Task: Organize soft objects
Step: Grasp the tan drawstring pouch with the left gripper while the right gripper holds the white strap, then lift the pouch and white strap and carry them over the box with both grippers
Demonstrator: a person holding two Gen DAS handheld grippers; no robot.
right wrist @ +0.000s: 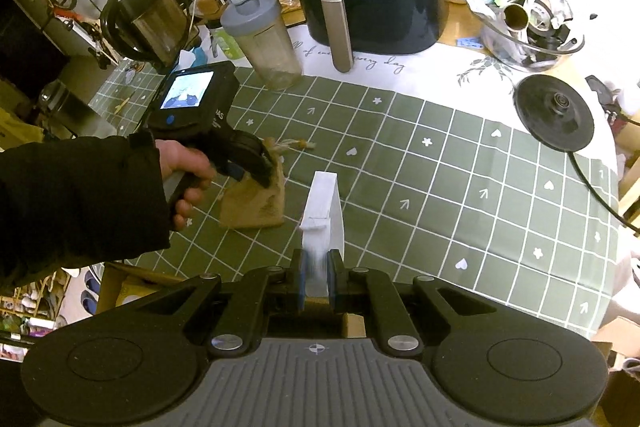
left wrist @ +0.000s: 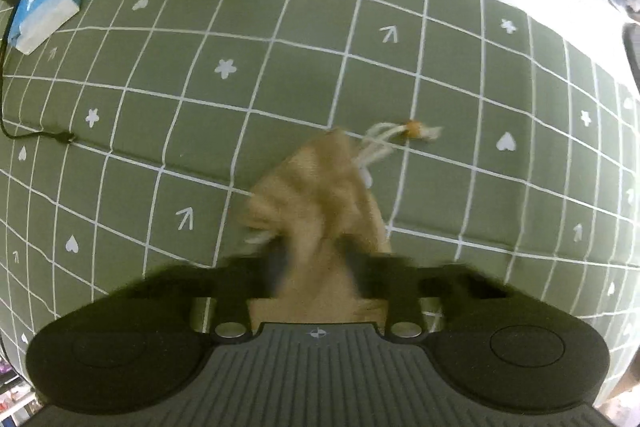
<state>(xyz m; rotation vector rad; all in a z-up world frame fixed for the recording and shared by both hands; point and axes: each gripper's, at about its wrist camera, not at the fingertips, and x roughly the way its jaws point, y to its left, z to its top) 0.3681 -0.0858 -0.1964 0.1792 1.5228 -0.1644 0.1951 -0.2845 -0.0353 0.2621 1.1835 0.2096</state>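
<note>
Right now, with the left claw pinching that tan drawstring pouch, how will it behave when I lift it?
The tan drawstring pouch bunches between the left claw pads, so it will probably hang limp. It looks flat, so likely light. Its white cord trails loose on the green mat and may drag.

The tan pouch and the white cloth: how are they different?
The pouch is tan burlap with a drawstring; the cloth is plain white. The pouch sits on the green mat, pinched from above by the left tool; the cloth is lifted off it, standing up from the right tool. The pouch looks bunched, the cloth flat and folded. Both are soft and each is gripped.
</note>
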